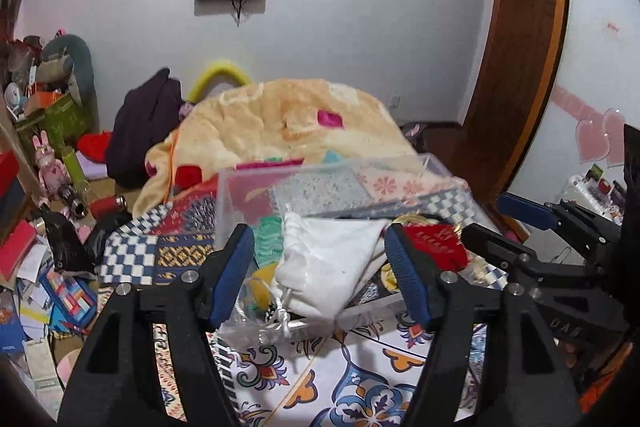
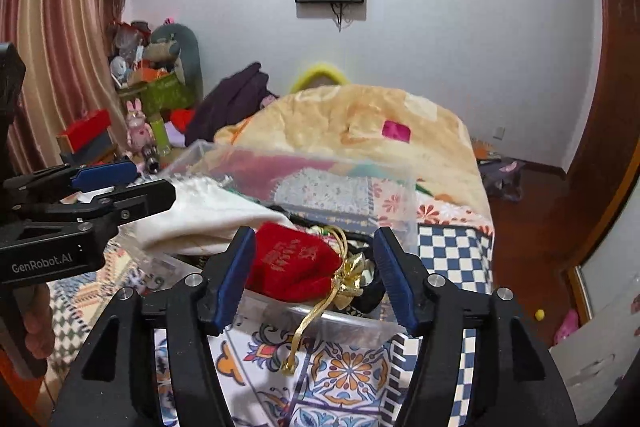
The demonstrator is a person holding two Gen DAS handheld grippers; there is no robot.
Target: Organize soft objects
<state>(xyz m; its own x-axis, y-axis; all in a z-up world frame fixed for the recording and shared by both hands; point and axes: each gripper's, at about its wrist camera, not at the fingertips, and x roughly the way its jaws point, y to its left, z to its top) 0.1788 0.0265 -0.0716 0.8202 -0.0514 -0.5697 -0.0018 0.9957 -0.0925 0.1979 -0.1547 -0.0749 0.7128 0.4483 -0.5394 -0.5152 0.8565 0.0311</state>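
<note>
A clear plastic box (image 1: pixel 228 195) stands on the patterned bedspread (image 1: pixel 360 379) and holds small fabric pouches. A white drawstring pouch (image 1: pixel 332 259) lies over the box's near rim between the fingers of my left gripper (image 1: pixel 320 275), which is open around it without touching. A red velvet pouch (image 2: pixel 292 267) with a gold ribbon (image 2: pixel 316 319) lies on the near rim between the fingers of my right gripper (image 2: pixel 316 275), also open. The red pouch (image 1: pixel 436 243) and right gripper (image 1: pixel 516 227) show at the right of the left wrist view. The left gripper (image 2: pixel 120 183) shows at the left of the right wrist view.
A peach blanket (image 1: pixel 280 131) is heaped behind the box. A dark garment (image 1: pixel 144 127) and cluttered shelves with toys (image 1: pixel 52 163) are at the left. Papers litter the floor (image 1: pixel 32 291). A wooden door frame (image 1: pixel 520 67) stands at the right.
</note>
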